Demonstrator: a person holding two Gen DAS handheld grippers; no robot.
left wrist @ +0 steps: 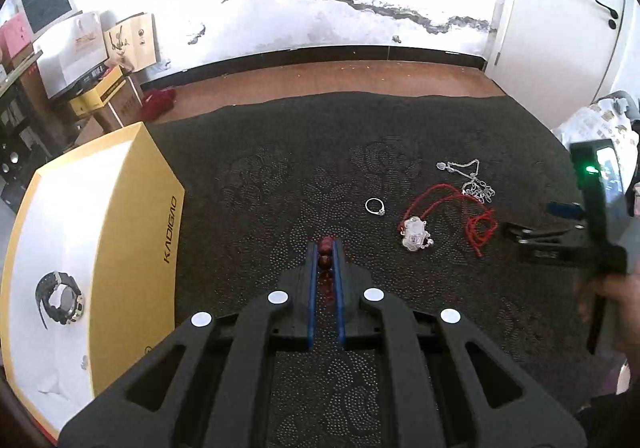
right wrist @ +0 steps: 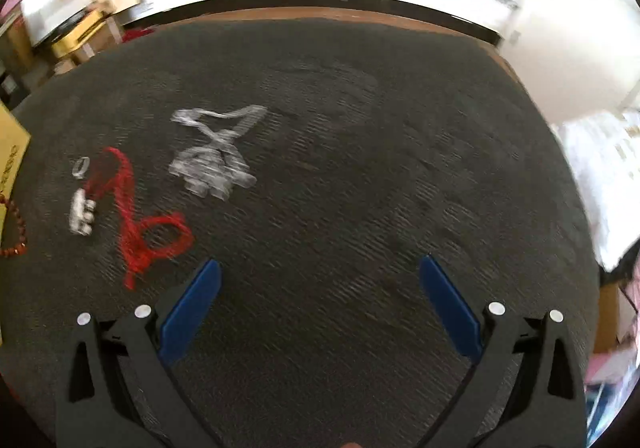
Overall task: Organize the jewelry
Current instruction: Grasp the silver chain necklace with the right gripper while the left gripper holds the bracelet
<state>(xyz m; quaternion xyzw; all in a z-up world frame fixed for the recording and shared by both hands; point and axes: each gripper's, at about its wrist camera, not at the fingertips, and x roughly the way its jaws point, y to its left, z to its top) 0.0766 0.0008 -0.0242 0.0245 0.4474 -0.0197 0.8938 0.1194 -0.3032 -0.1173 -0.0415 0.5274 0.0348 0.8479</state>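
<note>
My left gripper (left wrist: 325, 248) is shut on a string of dark red beads (left wrist: 325, 252), whose beads show between the blue pads. The same beads (right wrist: 18, 224) hang at the far left of the blurred right wrist view. An open yellow box (left wrist: 132, 215) stands to the left, with a black watch (left wrist: 60, 298) on its white lining. On the dark cloth (left wrist: 280, 167) lie a silver ring (left wrist: 375, 206), a red cord (left wrist: 480, 224) with a silver pendant (left wrist: 414, 234), and a silver chain (left wrist: 472, 179). My right gripper (right wrist: 320, 264) is open and empty, right of the red cord (right wrist: 148, 232).
Cartons and paper bags (left wrist: 88, 59) are stacked beyond the table's far left corner. A white door (left wrist: 560, 27) stands at the back right. A hand (left wrist: 616, 300) holds the right gripper (left wrist: 528, 217) at the cloth's right side.
</note>
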